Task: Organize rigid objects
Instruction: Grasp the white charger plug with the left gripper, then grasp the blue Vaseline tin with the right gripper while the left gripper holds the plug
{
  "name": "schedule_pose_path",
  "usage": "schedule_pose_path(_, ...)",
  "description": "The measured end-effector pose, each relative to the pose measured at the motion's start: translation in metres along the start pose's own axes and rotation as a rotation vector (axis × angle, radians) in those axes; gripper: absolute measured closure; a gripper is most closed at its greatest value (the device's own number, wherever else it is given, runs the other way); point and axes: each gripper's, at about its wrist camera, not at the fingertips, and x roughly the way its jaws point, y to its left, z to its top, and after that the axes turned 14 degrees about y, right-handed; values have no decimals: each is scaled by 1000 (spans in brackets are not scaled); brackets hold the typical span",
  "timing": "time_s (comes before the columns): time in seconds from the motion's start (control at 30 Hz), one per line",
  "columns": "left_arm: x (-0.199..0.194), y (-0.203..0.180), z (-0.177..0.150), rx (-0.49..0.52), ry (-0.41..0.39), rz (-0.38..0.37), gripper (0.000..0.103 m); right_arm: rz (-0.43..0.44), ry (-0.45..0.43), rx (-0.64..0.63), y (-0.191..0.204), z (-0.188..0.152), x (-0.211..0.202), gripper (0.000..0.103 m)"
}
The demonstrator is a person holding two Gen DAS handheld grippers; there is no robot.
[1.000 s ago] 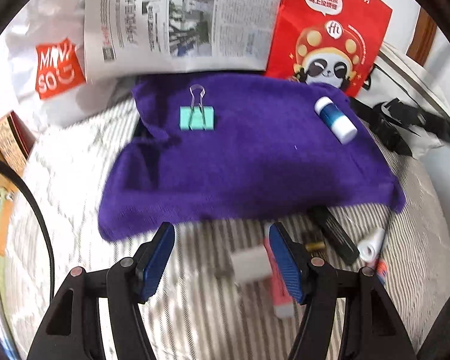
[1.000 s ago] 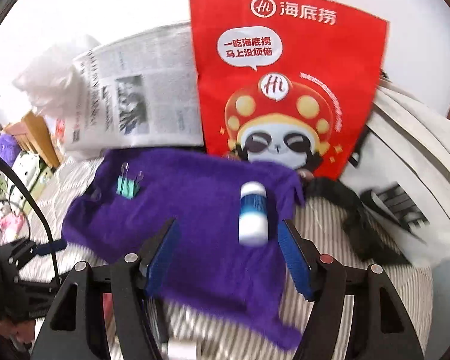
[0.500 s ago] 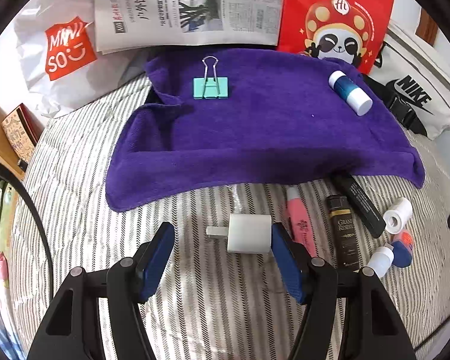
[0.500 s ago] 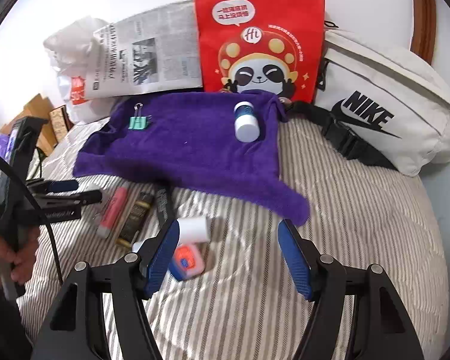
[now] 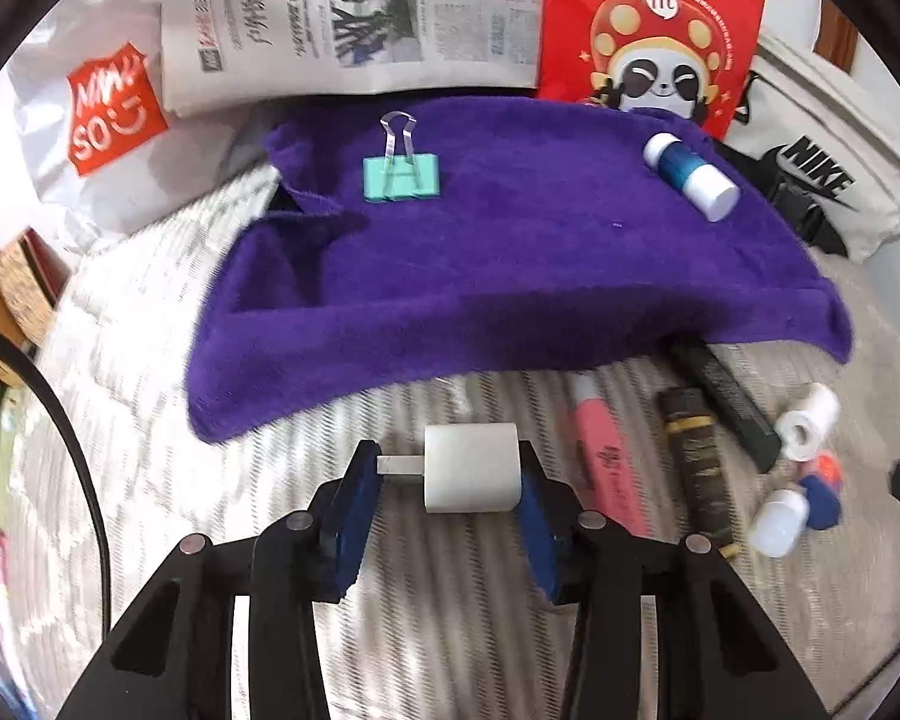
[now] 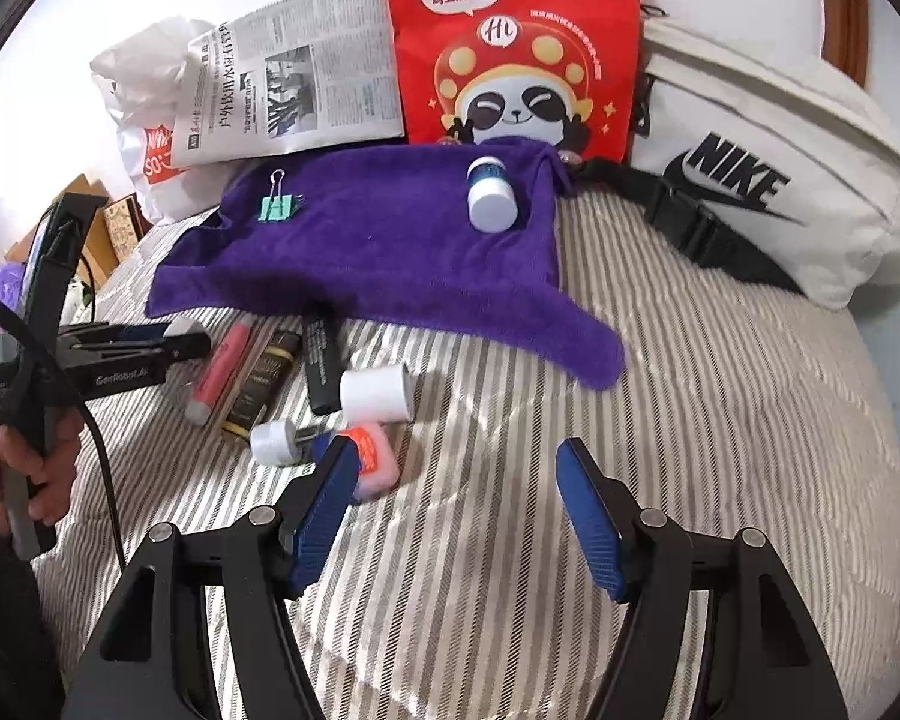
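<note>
My left gripper [image 5: 444,474] is shut on a white charger plug [image 5: 471,468], pressed end to end between its blue pads, just above the striped bedspread. A purple towel [image 5: 510,276] lies beyond it and carries a green binder clip [image 5: 400,177] and a blue-and-white glue stick [image 5: 690,174]. My right gripper [image 6: 456,492] is open and empty over the bedspread. To its left lie a pink tube [image 6: 219,369], a dark bottle [image 6: 261,384], a black tube [image 6: 321,360], a white roll [image 6: 375,390], a small white cap [image 6: 273,441] and an orange-and-pink item [image 6: 369,456].
A newspaper [image 6: 288,96], a red panda bag [image 6: 510,42], a white Miniso bag [image 5: 90,120] and a white Nike pouch [image 6: 768,180] stand along the back. The left gripper also shows in the right wrist view [image 6: 126,354], at the left edge, held by a hand.
My left gripper has moved in and closed on the white charger plug. My right gripper has pulled back from the towel and dropped low over the bedspread near the small items.
</note>
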Motion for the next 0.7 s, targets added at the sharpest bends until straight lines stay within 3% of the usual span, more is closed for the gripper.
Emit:
schedule_pose_path(0.07,0,6,3,-4,-11,20,61,28,0,-13,2,-3,1,35)
schedule_pose_path(0.33,-1,29,6,-32,-33,-39,61,66,34,-104,26,-4,24,35)
schedule_pose_path(0.43,-1,30,5,-31,-44,-47,61,29,41,-138,33,-4,34,38)
schedule_pose_path(0.63,0,29,1,-19,-62,-33,60,-31,22,-186,43,1,48,52)
schedule_pose_path(0.7,0,29,1,-17,-65,-37,60,-25,13,-194,44,2,49,63)
